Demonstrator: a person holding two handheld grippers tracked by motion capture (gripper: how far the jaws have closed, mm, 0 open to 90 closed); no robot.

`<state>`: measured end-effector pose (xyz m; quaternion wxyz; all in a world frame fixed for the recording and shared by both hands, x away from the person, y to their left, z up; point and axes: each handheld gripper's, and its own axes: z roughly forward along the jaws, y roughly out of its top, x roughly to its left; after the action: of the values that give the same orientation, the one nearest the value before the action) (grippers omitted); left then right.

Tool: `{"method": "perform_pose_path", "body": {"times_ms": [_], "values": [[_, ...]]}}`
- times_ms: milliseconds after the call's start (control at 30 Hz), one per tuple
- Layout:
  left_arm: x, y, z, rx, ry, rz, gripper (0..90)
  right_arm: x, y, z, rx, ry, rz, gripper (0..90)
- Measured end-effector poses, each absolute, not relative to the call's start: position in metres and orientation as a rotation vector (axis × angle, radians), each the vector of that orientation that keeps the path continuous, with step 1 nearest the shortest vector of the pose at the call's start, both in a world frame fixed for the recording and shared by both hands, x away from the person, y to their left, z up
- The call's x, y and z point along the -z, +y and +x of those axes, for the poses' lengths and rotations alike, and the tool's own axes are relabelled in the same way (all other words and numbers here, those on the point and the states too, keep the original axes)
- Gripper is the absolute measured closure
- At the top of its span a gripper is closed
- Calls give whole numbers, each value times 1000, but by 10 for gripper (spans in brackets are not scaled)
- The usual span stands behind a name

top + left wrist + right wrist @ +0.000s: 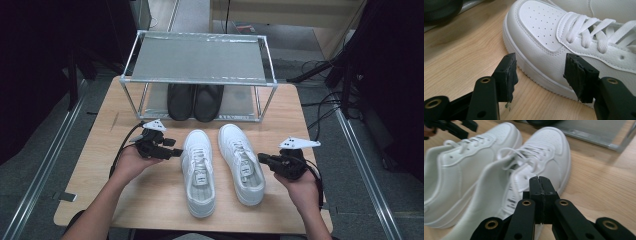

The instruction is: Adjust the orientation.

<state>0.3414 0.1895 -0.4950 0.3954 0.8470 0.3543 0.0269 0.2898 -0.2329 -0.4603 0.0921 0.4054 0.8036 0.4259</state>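
Left tool (176, 151), centre-left of frame: released, jaws astride the side of the left white sneaker (199, 171) without pressing. Right tool (262, 159), centre-right: clenched on nothing, tips beside the right white sneaker (242, 162). Both sneakers mid-tabletop (150, 195).

A light wooden surface (150, 195) carries two white shoes (199, 171) laid side by side near its middle, toes toward a metal-framed rack (200, 80) standing at the far edge. A pair of black shoes (195, 101) is kept on the rack's lower shelf (240, 105).
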Motion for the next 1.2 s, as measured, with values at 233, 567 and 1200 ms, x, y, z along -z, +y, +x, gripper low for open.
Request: {"method": "perform_pose_path", "body": {"times_ms": [233, 567, 1200], "values": [[496, 189, 335, -36, 897, 2150, 540, 475, -235, 310, -1179, 2422, 1236, 899], [496, 188, 319, 13, 865, 2145, 804, 486, -226, 332, -1138, 2482, 1231, 900], [509, 168, 296, 71, 818, 2232, 866, 487, -206, 345, -1116, 2534, 1166, 900]]}}
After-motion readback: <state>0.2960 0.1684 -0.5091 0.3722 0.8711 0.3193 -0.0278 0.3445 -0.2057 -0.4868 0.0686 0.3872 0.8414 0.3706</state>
